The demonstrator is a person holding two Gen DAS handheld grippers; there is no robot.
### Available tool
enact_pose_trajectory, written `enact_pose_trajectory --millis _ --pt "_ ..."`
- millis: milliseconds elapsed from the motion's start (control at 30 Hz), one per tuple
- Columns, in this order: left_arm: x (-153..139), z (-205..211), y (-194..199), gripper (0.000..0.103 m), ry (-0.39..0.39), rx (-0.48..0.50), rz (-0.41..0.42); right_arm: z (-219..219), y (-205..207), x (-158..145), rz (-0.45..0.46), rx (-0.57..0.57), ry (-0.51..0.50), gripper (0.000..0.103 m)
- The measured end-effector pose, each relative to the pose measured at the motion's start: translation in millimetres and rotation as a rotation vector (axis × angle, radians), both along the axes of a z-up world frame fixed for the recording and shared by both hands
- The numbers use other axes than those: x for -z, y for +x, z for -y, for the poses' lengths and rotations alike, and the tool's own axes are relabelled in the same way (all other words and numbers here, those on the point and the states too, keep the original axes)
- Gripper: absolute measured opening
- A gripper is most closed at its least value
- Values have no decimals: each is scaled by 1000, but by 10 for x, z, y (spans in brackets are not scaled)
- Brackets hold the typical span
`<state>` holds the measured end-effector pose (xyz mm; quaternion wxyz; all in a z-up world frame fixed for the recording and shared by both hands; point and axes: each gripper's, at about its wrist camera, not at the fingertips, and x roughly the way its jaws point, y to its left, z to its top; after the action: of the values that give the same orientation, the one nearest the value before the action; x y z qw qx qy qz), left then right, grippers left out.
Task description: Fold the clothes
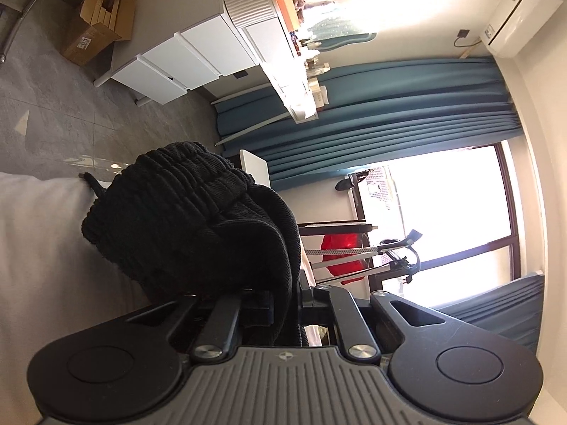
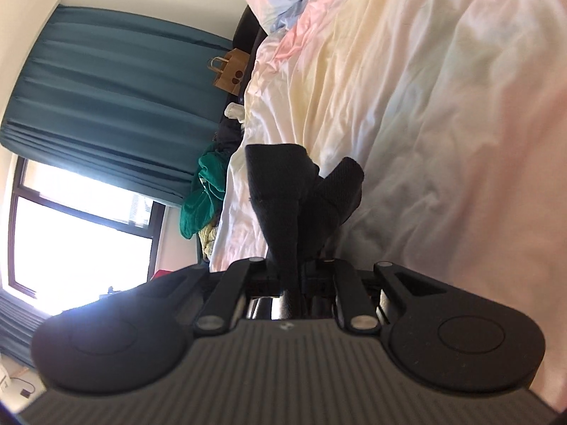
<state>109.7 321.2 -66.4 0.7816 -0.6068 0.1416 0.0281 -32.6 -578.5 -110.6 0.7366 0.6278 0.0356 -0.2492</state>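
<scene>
A black ribbed garment [image 1: 184, 212] with an elastic waistband bunches over my left gripper [image 1: 283, 294], which is shut on its fabric. The cloth hides the fingertips. In the right wrist view my right gripper [image 2: 294, 265] is shut on another part of the black garment [image 2: 301, 191], held above the bed. Both views are rolled sideways.
A bed with a pastel rumpled sheet [image 2: 443, 106] fills the right wrist view. A pile of green and other clothes [image 2: 202, 194] lies at its edge. Teal curtains [image 1: 389, 106], a window [image 1: 443, 205], white drawers [image 1: 184, 60] and a cardboard box [image 1: 99, 21] on the grey floor.
</scene>
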Motion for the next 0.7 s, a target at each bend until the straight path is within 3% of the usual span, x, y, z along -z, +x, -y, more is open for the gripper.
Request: enact_pose_trajectory --millis 100,233,300,400,567,700 --pt "116 -67 -104 11 -3 6 -58 -2 -33 77 -43 -6 22 11" --pt "243 -107 -198 11 -57 -12 -75 28 -29 254 -93 -12 84 11" --pt "227 -66 -225 13 -43 -26 -89 53 -28 338 -106 -18 116 11" --pt "169 -37 -247 15 20 -18 -106 90 -31 423 -105 -50 137 13" --pt "223 -59 -281 18 2 -16 -115 146 -46 567 -76 -97 176 15" --pt "185 -16 -240 23 40 -18 -134 178 -12 614 -50 -100 207 23"
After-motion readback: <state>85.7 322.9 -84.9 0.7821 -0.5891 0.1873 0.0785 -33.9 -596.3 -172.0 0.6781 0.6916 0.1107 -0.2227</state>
